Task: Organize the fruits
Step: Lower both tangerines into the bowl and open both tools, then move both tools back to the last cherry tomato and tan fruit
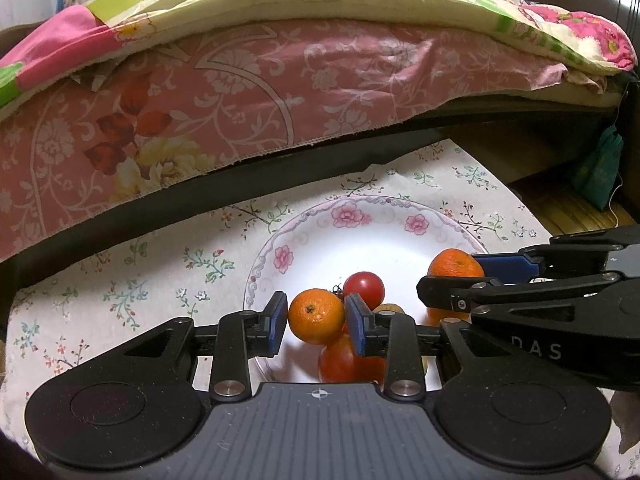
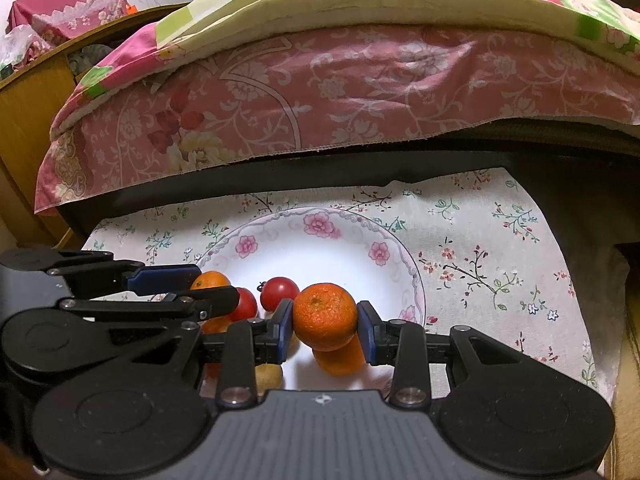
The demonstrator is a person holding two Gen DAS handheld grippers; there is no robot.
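Observation:
A white plate with pink flowers (image 1: 348, 216) (image 2: 316, 224) lies on a floral cloth. My left gripper (image 1: 317, 322) (image 2: 216, 284) is shut on a tangerine (image 1: 316, 316) (image 2: 210, 280) over the plate's near left part, with the pads touching both its sides. Close to the right, my right gripper (image 2: 325, 324) (image 1: 450, 274) is shut on a second tangerine (image 2: 325, 316) (image 1: 456, 266). In the plate lie cherry tomatoes (image 1: 364, 288) (image 2: 280, 292), a larger red tomato (image 1: 340, 364), another orange fruit (image 2: 340, 356) and a yellowish fruit (image 2: 268, 376), partly hidden by the fingers.
The floral cloth (image 2: 480, 264) covers the low surface around the plate. Behind it runs a dark bed frame (image 2: 320, 184) with a pink sheet and folded quilts overhanging. A wooden cabinet (image 2: 28, 120) stands at the left, and a green bag (image 1: 596, 172) hangs at the right.

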